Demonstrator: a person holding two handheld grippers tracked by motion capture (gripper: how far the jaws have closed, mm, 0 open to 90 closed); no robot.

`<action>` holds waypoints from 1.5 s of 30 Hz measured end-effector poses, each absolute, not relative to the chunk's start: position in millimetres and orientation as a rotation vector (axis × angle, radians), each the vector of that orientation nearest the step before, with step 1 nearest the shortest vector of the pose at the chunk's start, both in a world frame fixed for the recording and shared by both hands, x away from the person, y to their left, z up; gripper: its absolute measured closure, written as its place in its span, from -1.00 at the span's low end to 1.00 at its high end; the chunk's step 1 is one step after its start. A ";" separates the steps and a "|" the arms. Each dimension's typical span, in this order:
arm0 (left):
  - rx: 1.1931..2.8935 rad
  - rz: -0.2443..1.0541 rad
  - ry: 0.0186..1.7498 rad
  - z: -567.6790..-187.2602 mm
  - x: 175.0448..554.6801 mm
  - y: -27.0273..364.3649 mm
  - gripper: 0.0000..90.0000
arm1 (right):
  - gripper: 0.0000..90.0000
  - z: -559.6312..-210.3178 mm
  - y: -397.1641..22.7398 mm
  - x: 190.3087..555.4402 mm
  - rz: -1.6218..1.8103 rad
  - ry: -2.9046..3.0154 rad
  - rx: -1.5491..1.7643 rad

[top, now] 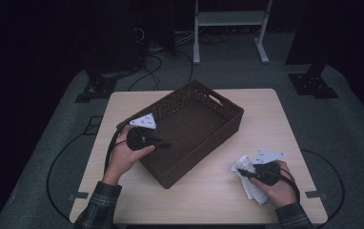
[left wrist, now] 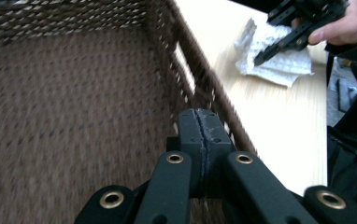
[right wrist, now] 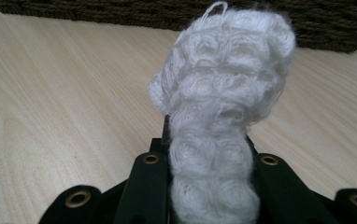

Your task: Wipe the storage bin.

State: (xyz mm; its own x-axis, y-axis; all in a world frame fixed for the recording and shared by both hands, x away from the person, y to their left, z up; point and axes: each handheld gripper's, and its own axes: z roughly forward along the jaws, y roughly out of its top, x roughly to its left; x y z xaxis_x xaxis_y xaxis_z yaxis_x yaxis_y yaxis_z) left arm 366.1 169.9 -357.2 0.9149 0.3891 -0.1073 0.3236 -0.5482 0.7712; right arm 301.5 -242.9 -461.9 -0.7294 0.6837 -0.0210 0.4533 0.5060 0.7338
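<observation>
A dark brown woven basket stands at an angle in the middle of the light wooden table, and I see nothing inside it. My left gripper hangs over the basket's near left wall, pointing inward. In the left gripper view its pads are pressed together, shut with nothing between them, beside the basket wall. At the table's near right lies a crumpled white knitted cloth. My right gripper is shut on it. In the right gripper view the cloth bulges up from between the jaws.
The basket's outer wall lies just ahead of the right gripper. A metal stand and cables are on the floor behind the table. Bare tabletop lies between the basket and the cloth.
</observation>
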 end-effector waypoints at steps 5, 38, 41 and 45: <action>2.173 0.101 0.543 -357.3 355.1 188.7 0.94 | 0.66 -461.4 -243.3 301.7 1.054 2.438 0.948; 2.164 0.025 0.546 -385.9 319.3 182.7 0.99 | 0.66 -461.7 -242.3 301.8 1.020 2.442 0.924; 2.170 0.018 0.537 -385.8 320.8 172.1 0.99 | 0.66 -462.2 -242.4 302.4 1.016 2.447 0.925; 2.166 -0.002 0.524 -386.8 324.2 157.1 0.99 | 0.66 -462.0 -242.9 302.3 1.025 2.441 0.941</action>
State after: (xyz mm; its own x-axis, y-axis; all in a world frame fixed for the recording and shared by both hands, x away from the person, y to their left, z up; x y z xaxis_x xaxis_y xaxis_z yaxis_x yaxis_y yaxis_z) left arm 324.2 157.1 -386.8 0.9108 0.3680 -0.1874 0.3691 -0.5218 0.7691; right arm 302.3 -242.9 -462.0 -0.7273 0.6848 -0.0455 0.4472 0.5232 0.7255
